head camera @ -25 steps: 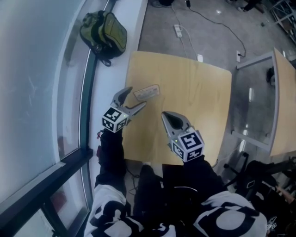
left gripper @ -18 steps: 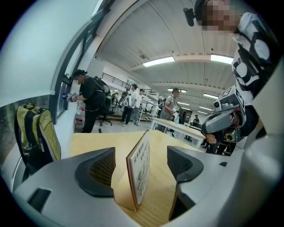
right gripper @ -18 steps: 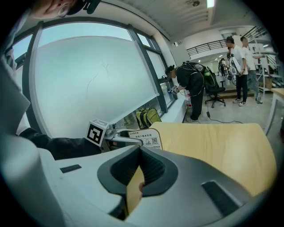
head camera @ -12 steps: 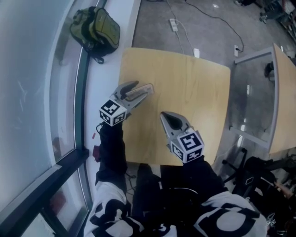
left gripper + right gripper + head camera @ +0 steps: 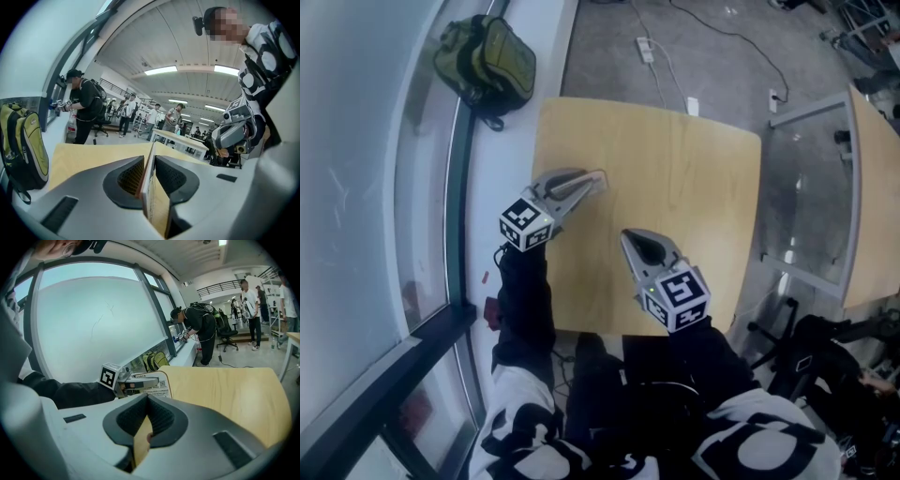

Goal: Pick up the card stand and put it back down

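The card stand [image 5: 592,177], a thin clear plate with a printed sheet, sits at the left side of the wooden table [image 5: 684,169]. My left gripper [image 5: 584,182] is closing its jaws around it. In the left gripper view the card stand [image 5: 151,192] stands edge-on between the ribbed pads [image 5: 131,176], which touch it on both sides. The right gripper view shows the card stand [image 5: 159,386] held in the left gripper [image 5: 143,380] above the table edge. My right gripper [image 5: 628,240] hovers over the table's near middle, shut with nothing in it.
A green backpack [image 5: 484,64] lies on the white window ledge [image 5: 511,141] left of the table. A power strip [image 5: 645,49] and cables lie on the floor beyond. A second table [image 5: 874,187] stands at the right. Several people stand far off.
My left gripper moved forward onto the card stand and its jaws closed around it. The right gripper has hardly moved.
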### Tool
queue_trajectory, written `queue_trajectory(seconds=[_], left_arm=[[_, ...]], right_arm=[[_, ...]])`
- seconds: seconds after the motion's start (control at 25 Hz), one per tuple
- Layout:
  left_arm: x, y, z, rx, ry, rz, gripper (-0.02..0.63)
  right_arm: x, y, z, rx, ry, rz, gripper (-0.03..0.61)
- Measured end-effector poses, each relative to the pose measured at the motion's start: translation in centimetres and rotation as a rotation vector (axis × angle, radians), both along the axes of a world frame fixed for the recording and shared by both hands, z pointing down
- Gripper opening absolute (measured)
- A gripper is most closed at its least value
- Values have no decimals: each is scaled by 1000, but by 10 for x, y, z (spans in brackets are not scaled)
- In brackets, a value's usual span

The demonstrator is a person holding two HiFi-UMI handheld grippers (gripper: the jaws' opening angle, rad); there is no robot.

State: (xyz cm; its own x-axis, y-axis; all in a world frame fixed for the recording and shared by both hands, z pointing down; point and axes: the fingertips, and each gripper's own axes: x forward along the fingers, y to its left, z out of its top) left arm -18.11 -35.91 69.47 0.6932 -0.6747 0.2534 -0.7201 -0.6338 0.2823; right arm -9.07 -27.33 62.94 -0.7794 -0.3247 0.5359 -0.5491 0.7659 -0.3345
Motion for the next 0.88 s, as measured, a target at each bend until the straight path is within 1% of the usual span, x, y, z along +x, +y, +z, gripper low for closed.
queue_trajectory(seconds=[0.12,0.2,0.4,0.52,0.68,0.88], left_arm=[[6,3,-1,-4,19,26,40],[12,6,-2,-10,26,51,25],[30,21,-8,-42,50,97,21],[37,31,-15,-58,50,115,21],[47,50,-36,-37,37,131,21],[46,74,-71,-7,1,101,21]], right_arm=[[-1,2,-3,0,4,3,15],[-2,3,-6,4,1,4,15],[-2,11,-17,15,-9,8,15],[-5,18,-26,28,-21,12,15],[-4,30,-42,48,-39,36,15],[-3,47,-63,77,-63,75,15]])
